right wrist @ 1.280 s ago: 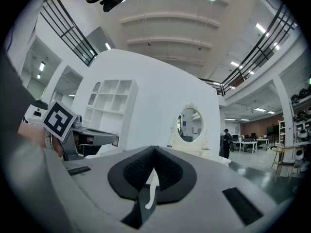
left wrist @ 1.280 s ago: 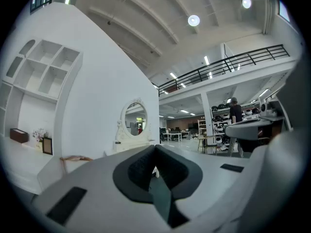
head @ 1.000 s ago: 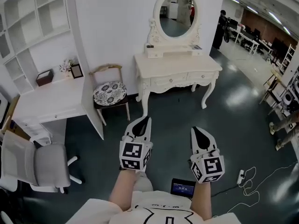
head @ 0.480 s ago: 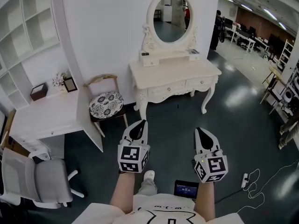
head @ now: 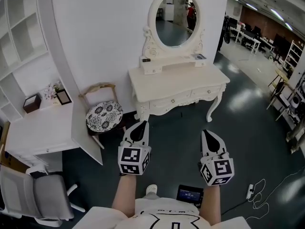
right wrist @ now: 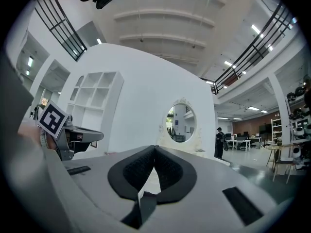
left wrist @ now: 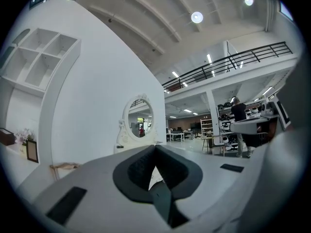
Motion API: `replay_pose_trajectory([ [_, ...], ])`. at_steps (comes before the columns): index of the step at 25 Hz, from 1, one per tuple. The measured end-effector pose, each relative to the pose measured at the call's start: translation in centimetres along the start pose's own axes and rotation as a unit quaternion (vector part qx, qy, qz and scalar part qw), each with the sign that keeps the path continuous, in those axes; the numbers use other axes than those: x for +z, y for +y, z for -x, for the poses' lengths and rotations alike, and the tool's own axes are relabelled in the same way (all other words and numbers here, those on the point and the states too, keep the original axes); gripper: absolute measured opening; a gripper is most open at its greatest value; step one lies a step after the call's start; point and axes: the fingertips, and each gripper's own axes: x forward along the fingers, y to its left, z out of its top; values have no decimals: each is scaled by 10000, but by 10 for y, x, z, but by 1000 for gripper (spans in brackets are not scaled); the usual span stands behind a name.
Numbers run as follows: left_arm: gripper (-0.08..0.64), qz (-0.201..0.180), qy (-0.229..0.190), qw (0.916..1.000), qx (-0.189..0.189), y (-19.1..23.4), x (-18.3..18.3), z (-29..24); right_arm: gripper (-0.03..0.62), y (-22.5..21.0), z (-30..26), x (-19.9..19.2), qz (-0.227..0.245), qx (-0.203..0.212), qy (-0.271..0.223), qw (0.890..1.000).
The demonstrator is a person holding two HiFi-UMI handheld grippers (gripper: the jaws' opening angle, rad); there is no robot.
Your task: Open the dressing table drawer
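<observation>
A cream dressing table [head: 178,80] with an oval mirror [head: 174,18] stands against the white wall ahead. Its two drawers [head: 188,97] in the front apron are closed. My left gripper [head: 142,124] and right gripper [head: 206,133] are held level side by side, short of the table, tips pointing at it. Both are shut with nothing between the pads. In the left gripper view the mirror [left wrist: 137,126] shows beyond my left gripper [left wrist: 155,147]. The right gripper view has the mirror [right wrist: 182,123] past my right gripper [right wrist: 154,148].
A wooden chair with a patterned cushion [head: 104,115] stands left of the dressing table. A white desk [head: 40,127] with shelves and a grey office chair [head: 33,198] are further left. A dark device [head: 189,193] and a cable with power strip [head: 250,191] lie on the floor.
The dressing table has grown larger and nearer in the head view as I walked toward it. Both grippers stayed shut and side by side.
</observation>
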Motion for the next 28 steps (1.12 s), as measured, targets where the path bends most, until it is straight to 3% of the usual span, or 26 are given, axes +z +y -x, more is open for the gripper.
replay_pose_trajectory([
  [9, 12, -111, 22, 9995, -287, 54, -2, -85, 17, -29, -96, -11, -500, -137, -55, 9986],
  [14, 12, 228, -53, 9993, -294, 86, 8, -128, 16, -42, -138, -9, -337, -117, -39, 9994],
  [18, 12, 575, 163, 9978, -273, 105, 5, -159, 17, -52, -159, -9, -221, 21, 13, 9998],
  [24, 12, 78, 397, 9986, -342, 104, 6, -196, 17, -81, -189, -24, -61, -34, 134, 9999],
  [28, 12, -97, 441, 9983, -366, 96, 4, -213, 15, -94, -211, -33, 128, 202, 224, 9995],
])
